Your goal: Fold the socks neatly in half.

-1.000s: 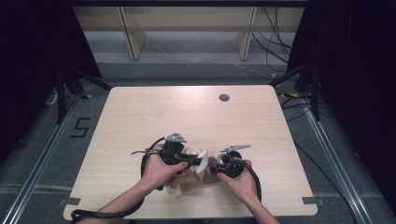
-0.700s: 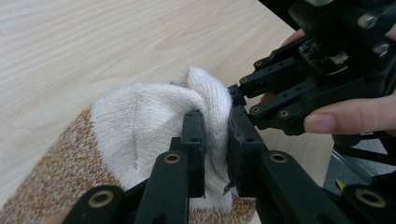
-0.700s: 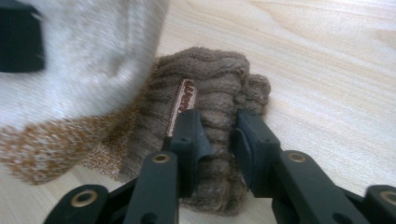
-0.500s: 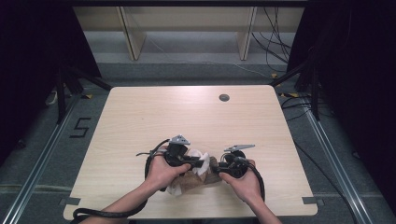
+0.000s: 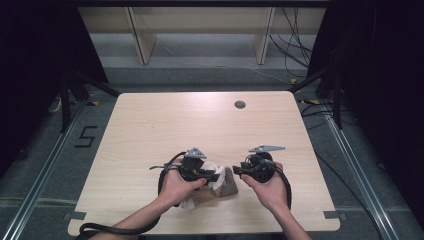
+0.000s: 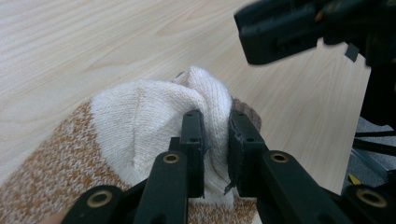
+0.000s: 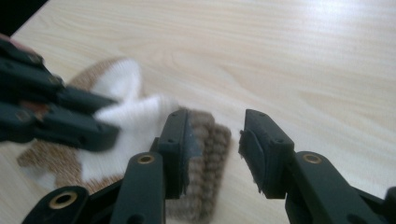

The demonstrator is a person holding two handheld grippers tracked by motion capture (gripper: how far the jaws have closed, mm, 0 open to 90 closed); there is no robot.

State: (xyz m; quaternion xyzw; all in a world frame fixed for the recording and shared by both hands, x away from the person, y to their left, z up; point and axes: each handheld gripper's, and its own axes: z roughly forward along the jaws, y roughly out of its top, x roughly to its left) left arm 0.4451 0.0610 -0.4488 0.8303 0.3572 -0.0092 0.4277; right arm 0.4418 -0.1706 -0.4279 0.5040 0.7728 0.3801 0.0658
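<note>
In the high view, a knitted sock [image 5: 220,182] is lying crumpled on the wooden table [image 5: 150,130], well toward the person's edge from the small dark grommet [image 5: 240,104]; it is showing white patches, mottled tan-and-white knit and a darker brown ribbed end; the left gripper [image 5: 218,176] is sitting on the sock's white part, on the side of the sock away from the right gripper [image 5: 237,170], which is hovering just beside the brown end; each is being held in a hand, the left hand [image 5: 176,186] and the right hand [image 5: 265,184]; whether either pair of jaws is closed cannot be told from here.

In the left gripper view, the left gripper [image 6: 215,140] is pinching a raised fold of the sock's [image 6: 140,116] white knit, its jaws pressing the cloth from both sides; orange-tan speckled knit is spreading below the white; the other gripper is looming blurred beyond the sock.

In the right gripper view, the right gripper [image 7: 215,140] is standing with its jaws apart; one jaw is lying against the sock's [image 7: 205,154] brown ribbed cuff, the other is over bare table [image 7: 303,60]; the left gripper [image 7: 107,122] is gripping the white part farther along the sock.
</note>
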